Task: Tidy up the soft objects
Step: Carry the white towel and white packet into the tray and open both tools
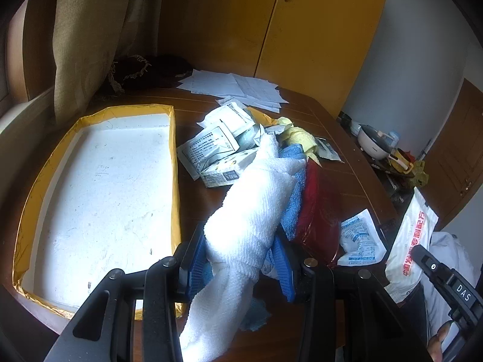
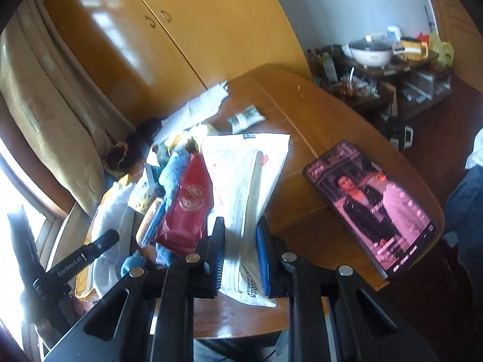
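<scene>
My left gripper (image 1: pixel 241 259) is shut on a white towel (image 1: pixel 250 211), which hangs lifted over the table just right of the yellow-rimmed white tray (image 1: pixel 173 163). A blue cloth (image 1: pixel 294 187) and a red pouch (image 1: pixel 317 211) lie under and beside the towel. My right gripper (image 2: pixel 240 247) is shut on a white printed packet (image 2: pixel 244 187), held above the table's near edge; the packet also shows in the left wrist view (image 1: pixel 410 235). The red pouch (image 2: pixel 185 205) and blue cloth (image 2: pixel 175 166) lie left of it.
White sachets and packets (image 1: pixel 217 144) and a yellow cloth (image 1: pixel 299 135) are piled mid-table. Loose papers (image 1: pixel 235 87) lie at the back. A phone (image 2: pixel 371 208) with a lit screen lies at the table's right edge. A curtain and yellow cabinet stand behind; a cluttered side table (image 2: pixel 389 60) is beyond.
</scene>
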A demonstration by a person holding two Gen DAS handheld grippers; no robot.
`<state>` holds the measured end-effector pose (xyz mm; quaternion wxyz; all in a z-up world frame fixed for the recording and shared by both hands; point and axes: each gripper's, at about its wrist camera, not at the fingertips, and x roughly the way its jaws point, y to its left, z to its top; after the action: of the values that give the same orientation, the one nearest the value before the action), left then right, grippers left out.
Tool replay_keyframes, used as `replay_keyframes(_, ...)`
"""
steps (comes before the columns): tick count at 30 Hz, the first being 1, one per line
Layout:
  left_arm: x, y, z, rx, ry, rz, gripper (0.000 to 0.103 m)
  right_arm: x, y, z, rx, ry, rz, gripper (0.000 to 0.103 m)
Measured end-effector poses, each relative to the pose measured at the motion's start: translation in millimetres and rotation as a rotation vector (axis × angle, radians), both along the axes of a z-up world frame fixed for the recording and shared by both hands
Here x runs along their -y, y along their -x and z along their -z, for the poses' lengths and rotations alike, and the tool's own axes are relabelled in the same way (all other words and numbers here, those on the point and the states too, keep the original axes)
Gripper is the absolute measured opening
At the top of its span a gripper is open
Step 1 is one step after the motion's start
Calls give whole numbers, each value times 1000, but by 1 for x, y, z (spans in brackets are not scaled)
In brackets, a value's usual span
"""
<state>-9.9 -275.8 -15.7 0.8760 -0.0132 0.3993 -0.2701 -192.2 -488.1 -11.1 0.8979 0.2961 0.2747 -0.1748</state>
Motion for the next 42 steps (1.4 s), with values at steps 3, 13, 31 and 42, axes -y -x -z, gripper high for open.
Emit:
replay_keyframes(3,-7,0,-2,2,8,-15,43,-5,1,-12,38,57,14,19)
replay_keyframes(13,-41,-13,-12,-46,86,-62,43,-30,-31,-30,126,37,-211,19)
replay_keyframes(31,-159,-63,32,-201,153,-366,43,-165,-188,5,44,8,-762,19)
replay_keyframes(42,-177,-85,44,-143,100,-442,44,-196,-206,25,-70,32,-784,19)
